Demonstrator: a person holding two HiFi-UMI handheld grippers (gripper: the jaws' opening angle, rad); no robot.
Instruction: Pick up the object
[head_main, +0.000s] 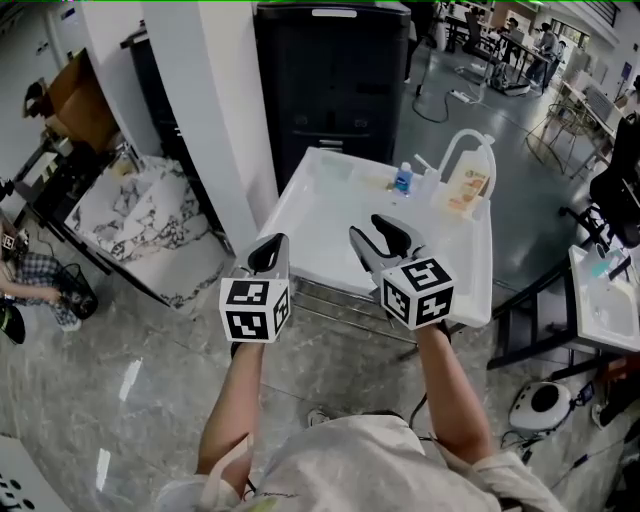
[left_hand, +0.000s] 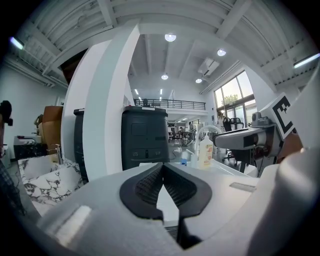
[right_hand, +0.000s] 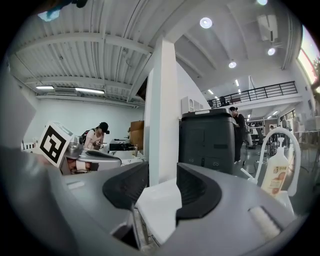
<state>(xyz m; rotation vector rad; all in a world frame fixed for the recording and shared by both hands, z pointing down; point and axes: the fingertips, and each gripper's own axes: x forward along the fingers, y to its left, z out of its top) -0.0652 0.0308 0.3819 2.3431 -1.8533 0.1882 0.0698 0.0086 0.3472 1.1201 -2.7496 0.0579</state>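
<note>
A white table (head_main: 325, 220) stands in front of me. At its far edge are a small blue-labelled bottle (head_main: 403, 180) and a pump bottle with an orange label (head_main: 468, 186). Both grippers hover over the near edge, well short of the bottles. My left gripper (head_main: 269, 253) is shut, its ribbed pads meeting at the tips (left_hand: 163, 167) with nothing between them. My right gripper (head_main: 383, 239) is open, with only the table's corner seen through the gap (right_hand: 162, 182). The pump bottle (right_hand: 276, 175) shows at the far right of the right gripper view.
A black cabinet (head_main: 330, 80) stands behind the table, with a white pillar (head_main: 215, 110) to its left. A marble-patterned slab (head_main: 140, 215) lies at the left. Another white table (head_main: 605, 295) and a chair frame (head_main: 530, 320) are at the right. Grey floor lies below.
</note>
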